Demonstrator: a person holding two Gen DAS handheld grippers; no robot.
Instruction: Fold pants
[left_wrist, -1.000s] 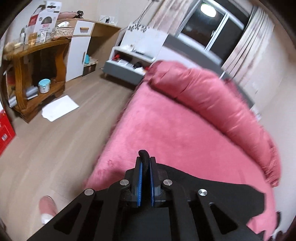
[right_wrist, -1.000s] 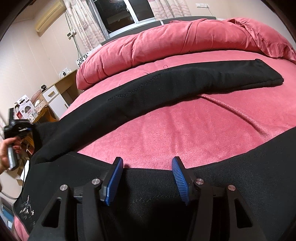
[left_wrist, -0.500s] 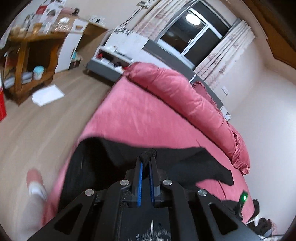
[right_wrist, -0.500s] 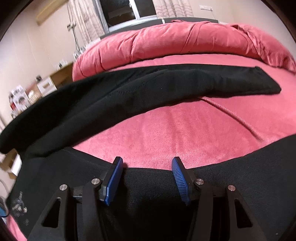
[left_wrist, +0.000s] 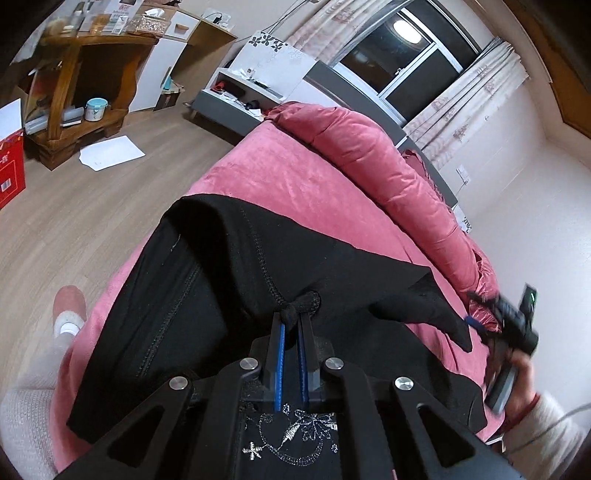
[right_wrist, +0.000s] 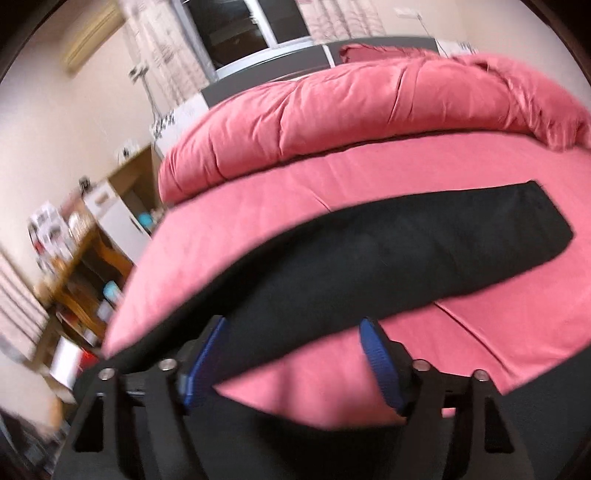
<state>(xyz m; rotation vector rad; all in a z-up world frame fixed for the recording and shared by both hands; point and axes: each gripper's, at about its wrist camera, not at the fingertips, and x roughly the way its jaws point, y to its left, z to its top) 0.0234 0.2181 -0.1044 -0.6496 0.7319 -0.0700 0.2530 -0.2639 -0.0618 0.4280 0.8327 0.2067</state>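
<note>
Black pants (left_wrist: 229, 280) lie on a pink bed (left_wrist: 295, 184). My left gripper (left_wrist: 291, 321) is shut on a bunched fold of the pants and holds it above the rest of the garment, over silver embroidery (left_wrist: 291, 439). In the right wrist view one pant leg (right_wrist: 406, 254) stretches across the bed to the right. My right gripper (right_wrist: 295, 354) is open, its blue pads (right_wrist: 376, 354) wide apart just above the leg, holding nothing. The right gripper also shows in the left wrist view (left_wrist: 509, 325) at the right edge of the pants.
A rolled pink duvet (right_wrist: 369, 110) lies along the far side of the bed. A wooden shelf unit (left_wrist: 85, 74), a red box (left_wrist: 11, 173) and a sheet of paper (left_wrist: 110, 153) are on the wood floor to the left. My slippered foot (left_wrist: 68, 306) stands by the bed.
My left gripper has carried the held fold rightwards over the pants, toward the right gripper. The right gripper has lifted and tilted; the leg now passes closer under its open jaws.
</note>
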